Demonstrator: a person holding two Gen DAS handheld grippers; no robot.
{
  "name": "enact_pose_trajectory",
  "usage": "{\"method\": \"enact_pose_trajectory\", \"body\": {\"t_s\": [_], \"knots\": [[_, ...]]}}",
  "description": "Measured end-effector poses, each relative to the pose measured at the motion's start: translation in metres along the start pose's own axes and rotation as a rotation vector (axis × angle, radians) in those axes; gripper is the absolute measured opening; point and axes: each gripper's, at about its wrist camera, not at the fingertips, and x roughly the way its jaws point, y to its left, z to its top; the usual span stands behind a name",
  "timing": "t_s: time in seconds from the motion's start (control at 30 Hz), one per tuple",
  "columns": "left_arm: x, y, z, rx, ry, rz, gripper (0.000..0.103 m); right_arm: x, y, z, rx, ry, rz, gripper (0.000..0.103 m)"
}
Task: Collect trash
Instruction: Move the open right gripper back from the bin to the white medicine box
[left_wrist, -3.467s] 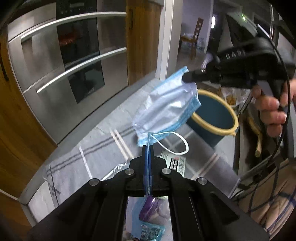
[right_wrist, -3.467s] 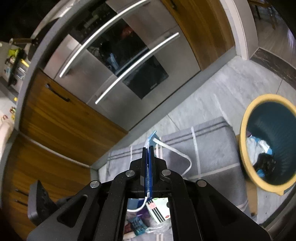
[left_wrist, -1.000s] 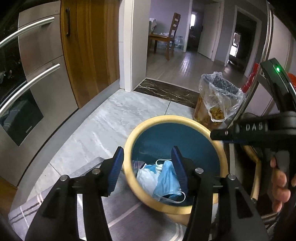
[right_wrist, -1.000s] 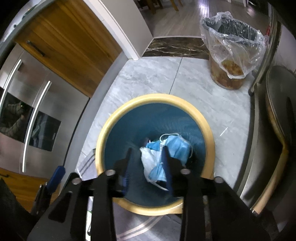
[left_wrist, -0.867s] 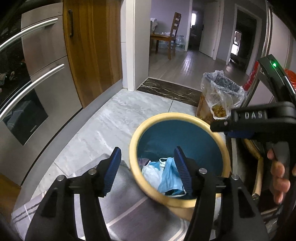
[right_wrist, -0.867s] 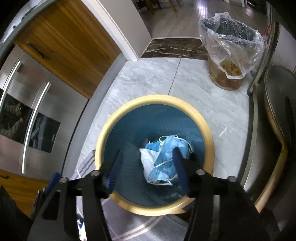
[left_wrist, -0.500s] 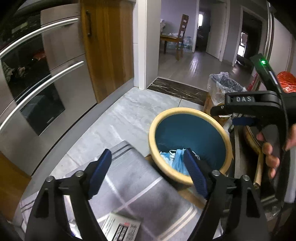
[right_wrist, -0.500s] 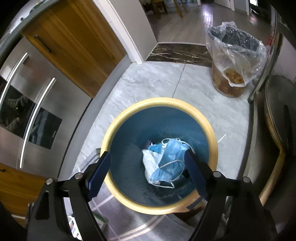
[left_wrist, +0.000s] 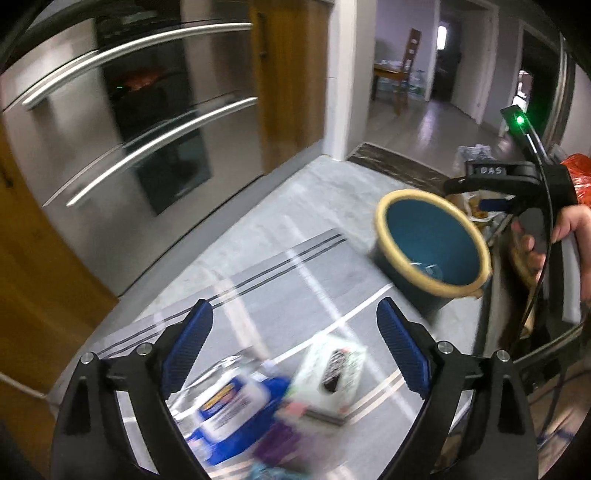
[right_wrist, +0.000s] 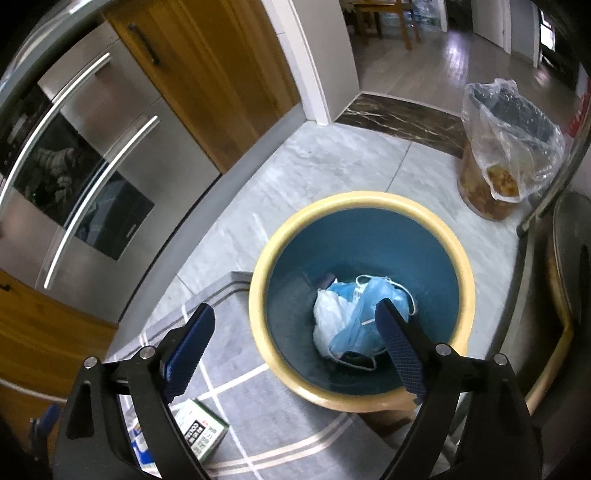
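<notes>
- Left gripper of mine is spread wide and empty; its jaws have just been opening, with nothing between them.
- Litter sits just below and ahead of it on the grey striped mat: a white printed carton, lying askew, and a blurred blue-and-white wrapper beside it.
- My left hand looks nearer these.
- Right gripper, also wide and empty, hangs over the yellow-rimmed teal bin, where the crumpled blue face mask lies.
</notes>
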Motion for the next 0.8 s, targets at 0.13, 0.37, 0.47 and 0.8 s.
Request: {"method": "enact_pose_trajectory", "body": {"t_s": [0.13,0.37,0.47,0.8], "knots": [[-0.011,0.027,-0.021,-0.045,0.002,0.032,0.092,0.002,0.013,-0.011,0.009,0.032,0.041,0.089],[-0.004,0.075,-0.049,-0.153,0.019,0.091,0.093,0.016,0.055,-0.060,0.007,0.170,0.116,0.090],[-0.005,0.087,-0.057,-0.155,0.016,0.109,0.093,0.020,0.068,-0.078,-0.008,0.199,0.107,0.090],[-0.013,0.097,-0.079,-0.120,0.040,0.113,0.093,0.049,0.105,-0.141,-0.074,0.319,0.037,0.090]]}}
